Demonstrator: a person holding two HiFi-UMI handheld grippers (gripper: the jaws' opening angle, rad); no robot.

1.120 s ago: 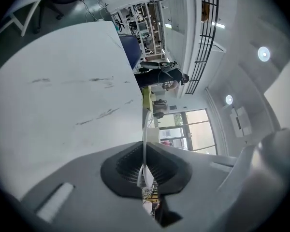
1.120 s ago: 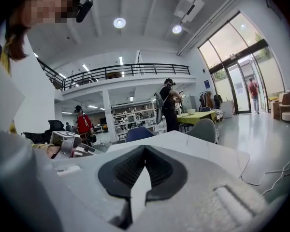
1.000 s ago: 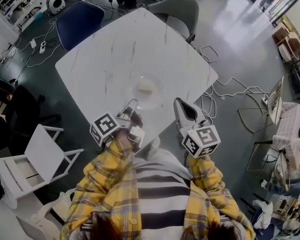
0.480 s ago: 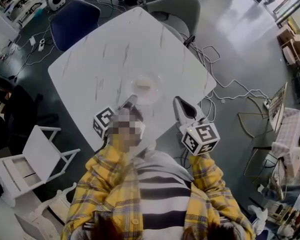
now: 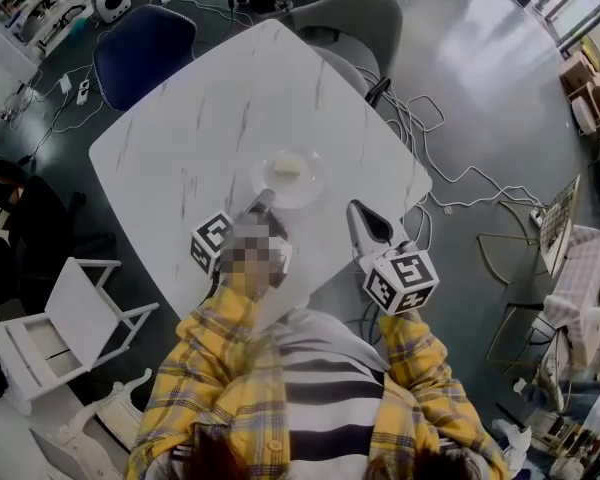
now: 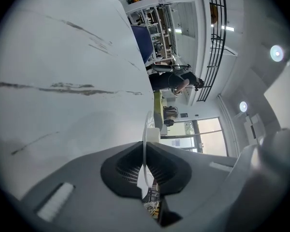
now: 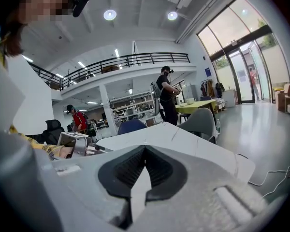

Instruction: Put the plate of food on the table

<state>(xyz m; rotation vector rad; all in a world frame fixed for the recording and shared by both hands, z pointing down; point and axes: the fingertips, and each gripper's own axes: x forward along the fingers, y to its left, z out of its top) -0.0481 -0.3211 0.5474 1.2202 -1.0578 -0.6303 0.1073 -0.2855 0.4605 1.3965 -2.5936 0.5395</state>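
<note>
1. White marble table fills the middle of the head view. The clear plate with its pale food is over the lower middle part, inside the edges.
2. Whether the plate's bottom already touches the top, I cannot tell from above.
3. Left gripper is clamped on the plate's near rim. Lower it level and slowly, and release only when the plate lies flat.
4. Right gripper, jaws together and empty, is best held aside at the lower right.
</note>
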